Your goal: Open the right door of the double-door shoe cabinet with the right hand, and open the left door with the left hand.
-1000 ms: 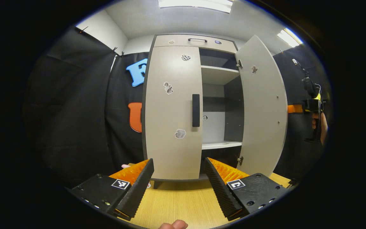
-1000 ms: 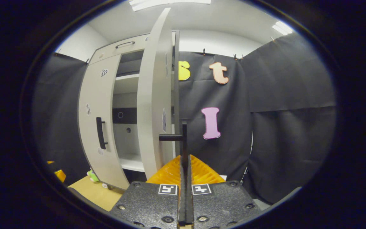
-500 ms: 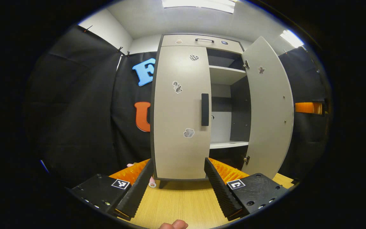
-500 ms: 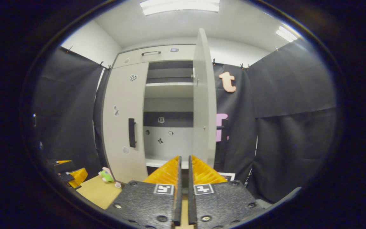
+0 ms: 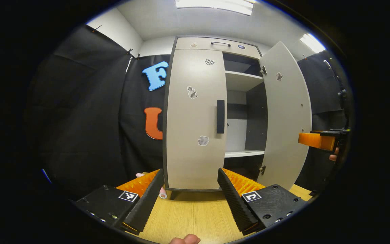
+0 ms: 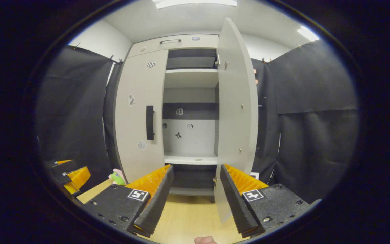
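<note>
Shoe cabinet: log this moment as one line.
right door open | left door shut | left gripper open | right gripper open

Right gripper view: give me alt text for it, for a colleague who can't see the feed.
A grey double-door shoe cabinet stands on a wooden table, its right door swung wide open onto bare shelves, its left door shut with a black handle. The right tool is open below, apart from both doors.
</note>
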Demonstrator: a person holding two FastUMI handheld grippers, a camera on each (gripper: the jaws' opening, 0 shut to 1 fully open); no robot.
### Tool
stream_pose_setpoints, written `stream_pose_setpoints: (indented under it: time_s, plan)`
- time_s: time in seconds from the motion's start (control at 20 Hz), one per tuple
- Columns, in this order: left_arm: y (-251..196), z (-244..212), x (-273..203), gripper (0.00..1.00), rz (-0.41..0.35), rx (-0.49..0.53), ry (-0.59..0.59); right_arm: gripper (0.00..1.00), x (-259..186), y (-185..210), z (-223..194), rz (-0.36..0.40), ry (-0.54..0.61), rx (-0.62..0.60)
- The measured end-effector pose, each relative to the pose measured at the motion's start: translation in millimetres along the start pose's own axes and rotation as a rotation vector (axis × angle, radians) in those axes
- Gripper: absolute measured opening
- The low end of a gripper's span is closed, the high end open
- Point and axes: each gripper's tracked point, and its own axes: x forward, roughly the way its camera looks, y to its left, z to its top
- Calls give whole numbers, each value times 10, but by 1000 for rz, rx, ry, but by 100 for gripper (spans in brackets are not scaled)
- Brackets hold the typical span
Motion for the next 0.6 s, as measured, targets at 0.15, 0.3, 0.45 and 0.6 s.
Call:
stream_pose_setpoints:
  time_s: [0.15,0.3,0.45,0.6]
  plan:
    - [-87,143,138,95,-33,-18,-17,89,-20,-28,-6,-8,-7,-1]
    - [-278,459,472,95,-102,-124,-59,88,-71,-3,-25,8,-14,17]
    - [-378,838,1023,95,-126,-91,-117,88,-125,-11,-85,8,10,40]
    - [-585,1071,1600,94,-135,-47,-123,88,-187,-73,-135,-6,22,48]
